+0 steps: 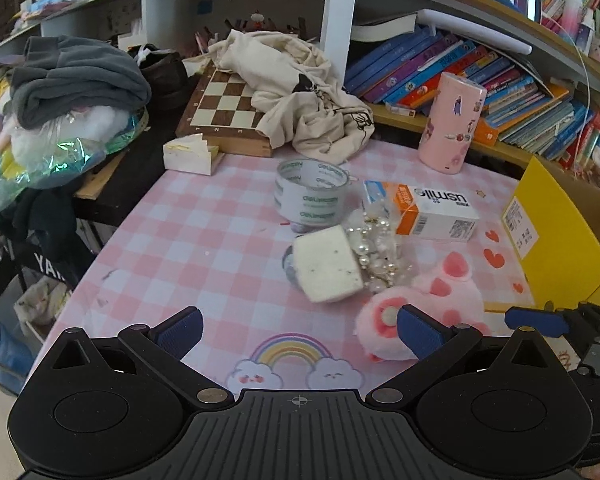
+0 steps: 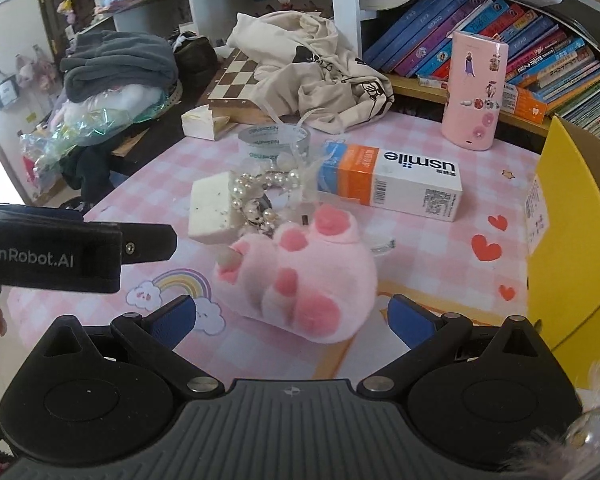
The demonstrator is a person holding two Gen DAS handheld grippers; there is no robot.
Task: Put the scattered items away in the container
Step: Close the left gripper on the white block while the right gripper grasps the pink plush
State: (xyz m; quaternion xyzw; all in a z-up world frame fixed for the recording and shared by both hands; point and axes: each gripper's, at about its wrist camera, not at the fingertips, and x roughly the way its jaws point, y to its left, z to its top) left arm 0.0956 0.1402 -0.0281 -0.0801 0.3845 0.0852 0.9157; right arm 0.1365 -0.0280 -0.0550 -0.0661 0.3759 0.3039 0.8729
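A pink plush paw (image 2: 304,280) lies on the pink checked tablecloth (image 2: 420,248), just ahead of my open right gripper (image 2: 292,318), between its jaws' line but apart. In the left wrist view the paw (image 1: 424,308) touches the right finger's edge of my open, empty left gripper (image 1: 300,330). Behind lie a white sponge block (image 1: 326,266), a pearl tangle (image 1: 380,248), a tape roll (image 1: 310,192) and a white-orange usmile box (image 2: 392,184). The yellow cardboard box (image 2: 572,240) stands at the right.
A pink sticker-covered case (image 2: 474,92) stands at the back right. A beige cloth bag (image 1: 304,92), a chessboard (image 1: 224,108) and a small white box (image 1: 190,154) sit at the back. Grey clothes (image 1: 76,76) pile up left. Bookshelves (image 1: 480,68) run behind.
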